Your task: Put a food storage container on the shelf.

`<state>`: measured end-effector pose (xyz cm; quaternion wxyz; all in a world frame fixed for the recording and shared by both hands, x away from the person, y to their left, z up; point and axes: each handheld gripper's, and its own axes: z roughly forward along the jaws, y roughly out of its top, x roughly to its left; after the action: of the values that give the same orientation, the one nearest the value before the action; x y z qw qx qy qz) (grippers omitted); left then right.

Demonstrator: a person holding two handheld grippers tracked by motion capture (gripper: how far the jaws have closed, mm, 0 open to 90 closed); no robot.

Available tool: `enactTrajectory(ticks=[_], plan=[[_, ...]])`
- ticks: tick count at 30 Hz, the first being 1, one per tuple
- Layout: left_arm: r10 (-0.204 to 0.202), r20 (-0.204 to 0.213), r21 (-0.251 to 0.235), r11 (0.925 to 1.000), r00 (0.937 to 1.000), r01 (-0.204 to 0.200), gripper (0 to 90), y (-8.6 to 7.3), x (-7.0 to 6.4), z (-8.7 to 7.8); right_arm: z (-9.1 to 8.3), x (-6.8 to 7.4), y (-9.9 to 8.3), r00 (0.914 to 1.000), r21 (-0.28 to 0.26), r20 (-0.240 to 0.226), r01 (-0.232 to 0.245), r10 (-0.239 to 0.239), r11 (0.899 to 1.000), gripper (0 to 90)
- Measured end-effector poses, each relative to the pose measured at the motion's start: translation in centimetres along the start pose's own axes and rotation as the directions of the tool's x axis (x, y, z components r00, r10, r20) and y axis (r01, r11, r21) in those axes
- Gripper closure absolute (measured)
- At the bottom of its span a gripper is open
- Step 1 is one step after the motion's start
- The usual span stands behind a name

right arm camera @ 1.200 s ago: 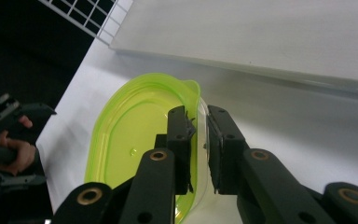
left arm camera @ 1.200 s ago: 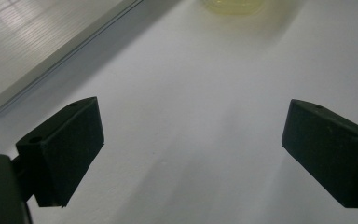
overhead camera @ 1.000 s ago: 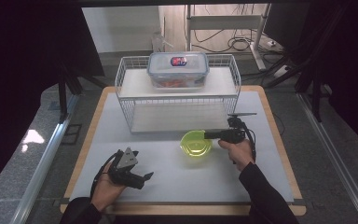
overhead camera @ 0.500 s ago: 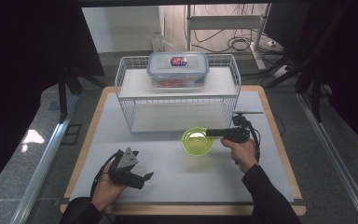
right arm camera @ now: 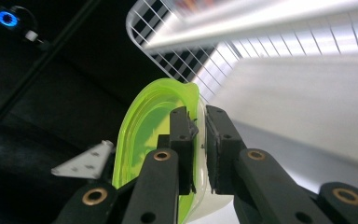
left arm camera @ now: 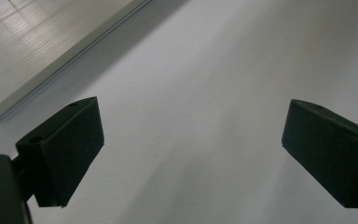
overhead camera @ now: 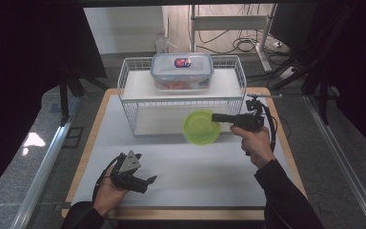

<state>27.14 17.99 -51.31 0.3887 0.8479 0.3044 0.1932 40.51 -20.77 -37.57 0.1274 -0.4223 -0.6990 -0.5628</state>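
Clamping tool (right arm camera: pixel 198 140) hides bowl (right arm camera: pixel 154 121) rim

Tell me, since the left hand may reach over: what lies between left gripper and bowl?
Bare white table between left gripper and bowl, per the high view.

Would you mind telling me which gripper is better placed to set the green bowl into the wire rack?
The right gripper: its jaws are already clamped on the rim of the green bowl, right in front of the wire rack. The left gripper rests open near the table's front edge, far from both.
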Motion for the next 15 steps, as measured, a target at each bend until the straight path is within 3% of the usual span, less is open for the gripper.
enactTrajectory(ticks=[7,15], plan=[[0.001,0.001,-0.005,1.0,1.0,-0.001,5.4,0.0,0.1,0.0,-0.6,3.1,4.0,0.999,-0.038,-0.029,0.032,-0.033,0.999,82.7],[-0.002,0.006,-0.01,0.9999,1.0,0.002,5.4,0.0,0.0,-0.1,-0.1,5.7,9.3,0.9985,-0.088,-0.013,0.052,-0.053,0.995,82.8]])
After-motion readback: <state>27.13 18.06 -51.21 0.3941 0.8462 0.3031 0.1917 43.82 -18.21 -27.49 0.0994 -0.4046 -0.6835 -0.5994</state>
